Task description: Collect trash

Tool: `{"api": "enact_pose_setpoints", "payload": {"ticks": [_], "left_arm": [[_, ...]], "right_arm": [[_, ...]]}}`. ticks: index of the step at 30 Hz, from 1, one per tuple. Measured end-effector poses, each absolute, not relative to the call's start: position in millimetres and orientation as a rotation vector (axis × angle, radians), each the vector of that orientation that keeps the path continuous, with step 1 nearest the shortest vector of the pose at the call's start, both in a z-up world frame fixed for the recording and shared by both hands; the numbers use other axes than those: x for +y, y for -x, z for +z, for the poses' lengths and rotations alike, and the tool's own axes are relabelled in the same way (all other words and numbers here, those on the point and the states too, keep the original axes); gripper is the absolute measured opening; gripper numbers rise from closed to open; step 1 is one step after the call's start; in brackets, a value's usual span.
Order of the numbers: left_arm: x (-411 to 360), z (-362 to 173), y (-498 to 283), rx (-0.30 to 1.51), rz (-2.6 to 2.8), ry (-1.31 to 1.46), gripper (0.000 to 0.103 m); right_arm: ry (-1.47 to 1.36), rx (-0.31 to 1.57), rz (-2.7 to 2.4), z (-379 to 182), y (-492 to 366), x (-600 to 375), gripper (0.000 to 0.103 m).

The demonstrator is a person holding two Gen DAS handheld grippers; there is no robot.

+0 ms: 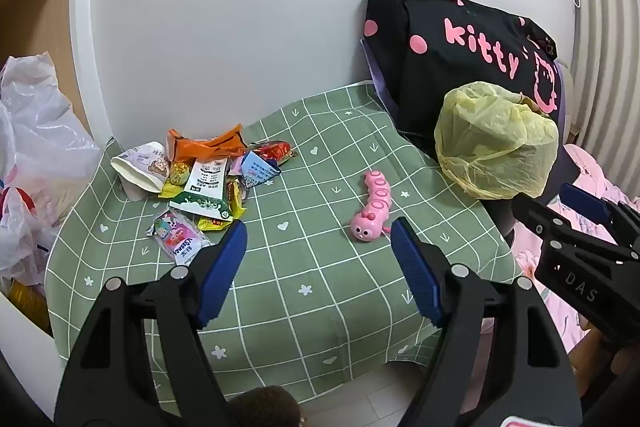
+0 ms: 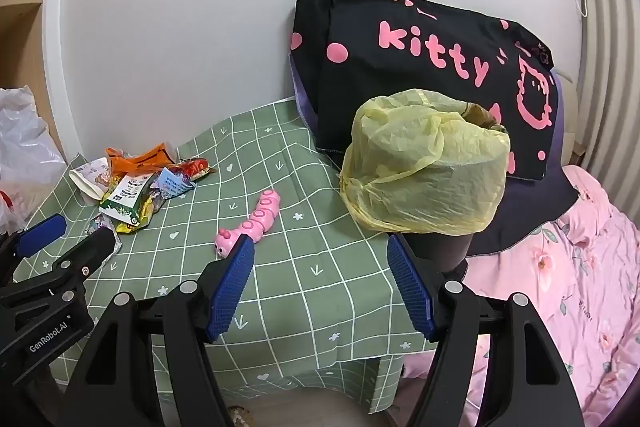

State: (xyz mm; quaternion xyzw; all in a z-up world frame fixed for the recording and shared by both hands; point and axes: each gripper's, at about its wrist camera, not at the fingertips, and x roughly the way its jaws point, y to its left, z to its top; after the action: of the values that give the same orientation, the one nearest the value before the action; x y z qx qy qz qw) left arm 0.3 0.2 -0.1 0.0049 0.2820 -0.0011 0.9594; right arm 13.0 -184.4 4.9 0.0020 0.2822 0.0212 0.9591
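Both wrist cams near, angled down; share green tablecloth [image 1: 304, 267].

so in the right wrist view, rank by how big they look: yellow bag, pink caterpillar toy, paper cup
1. yellow bag
2. pink caterpillar toy
3. paper cup, farther from the camera, so its place below the toy is unsure

black cloth [image 2: 420, 59]: "kitty" in pink
left tool [image 2: 40, 331]: "genrobot.ai"
right tool [image 1: 580, 287]: "das"

Trash pile [image 1: 200, 179]: crumpled wrappers, a tipped paper cup [image 1: 140, 169] and flattened carton, heaped at the counter's far left corner; yellow-lined bin [image 2: 424, 175] stands right.
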Motion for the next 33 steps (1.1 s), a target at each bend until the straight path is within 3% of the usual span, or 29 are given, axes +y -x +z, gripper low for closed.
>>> {"api": "enact_pose_setpoints", "payload": {"ticks": [33], "left_arm": [[2.6, 4.1, 4.2, 0.55, 0.004, -0.007, 0.071]], "right_arm": [[0.005, 0.579, 0.059, 3.9, -13.7, -182.1, 0.065]]}}
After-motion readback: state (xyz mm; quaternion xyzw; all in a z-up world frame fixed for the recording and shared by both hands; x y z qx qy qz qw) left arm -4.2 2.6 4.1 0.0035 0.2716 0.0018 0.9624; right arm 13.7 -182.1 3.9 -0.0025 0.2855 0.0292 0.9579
